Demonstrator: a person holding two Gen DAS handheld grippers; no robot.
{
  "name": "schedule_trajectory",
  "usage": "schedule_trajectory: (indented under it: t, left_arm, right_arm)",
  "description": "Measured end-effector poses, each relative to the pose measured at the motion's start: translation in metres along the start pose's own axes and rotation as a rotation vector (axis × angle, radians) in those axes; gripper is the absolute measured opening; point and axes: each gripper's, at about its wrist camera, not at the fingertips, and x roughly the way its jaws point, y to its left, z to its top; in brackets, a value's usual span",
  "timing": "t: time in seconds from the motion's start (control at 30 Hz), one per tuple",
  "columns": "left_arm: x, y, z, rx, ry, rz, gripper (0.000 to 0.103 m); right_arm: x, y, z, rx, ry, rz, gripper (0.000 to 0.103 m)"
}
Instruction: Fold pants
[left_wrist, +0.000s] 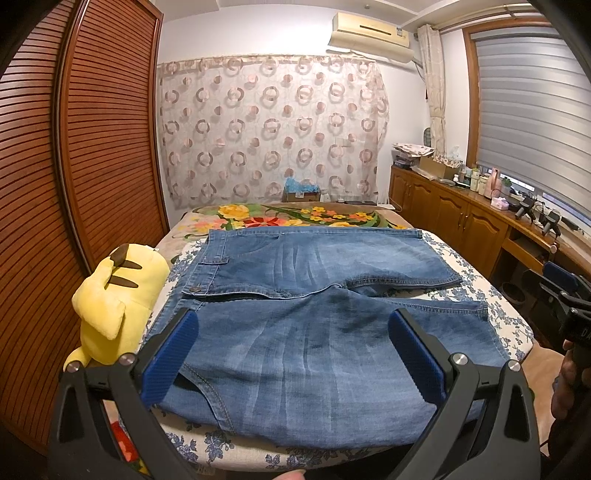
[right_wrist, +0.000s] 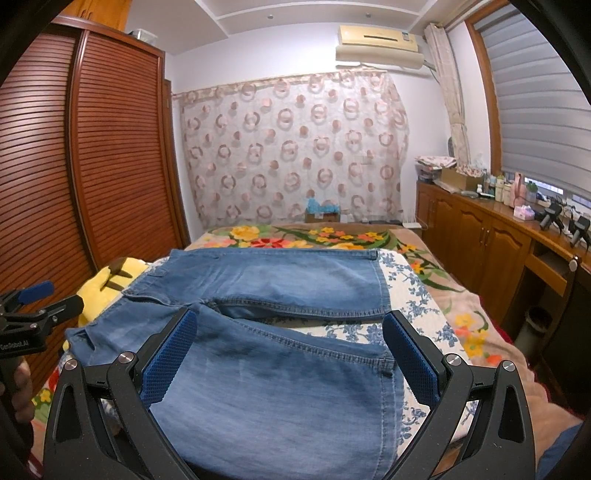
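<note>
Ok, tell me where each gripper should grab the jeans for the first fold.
The jeans lie flat, legs apart. Probably pinch the near leg's outer edge from the near side: left gripper at the waistband, right gripper at the hem, then lift it over the far leg.

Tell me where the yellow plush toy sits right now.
The yellow plush toy lies on the bed at the left edge of both wrist views, beside the waistband end of the jeans and next to the slatted wardrobe.
</note>
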Motion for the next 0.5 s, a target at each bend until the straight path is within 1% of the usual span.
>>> schedule_trajectory:
  t: [0.5]
  left_arm:
    - [0.0022,-0.0051,-0.0021,0.000,-0.005,-0.001,0.103]
  right_arm:
    - [-0.0001,-0.0007,-0.0008,0.001,-0.002,0.001,0.102]
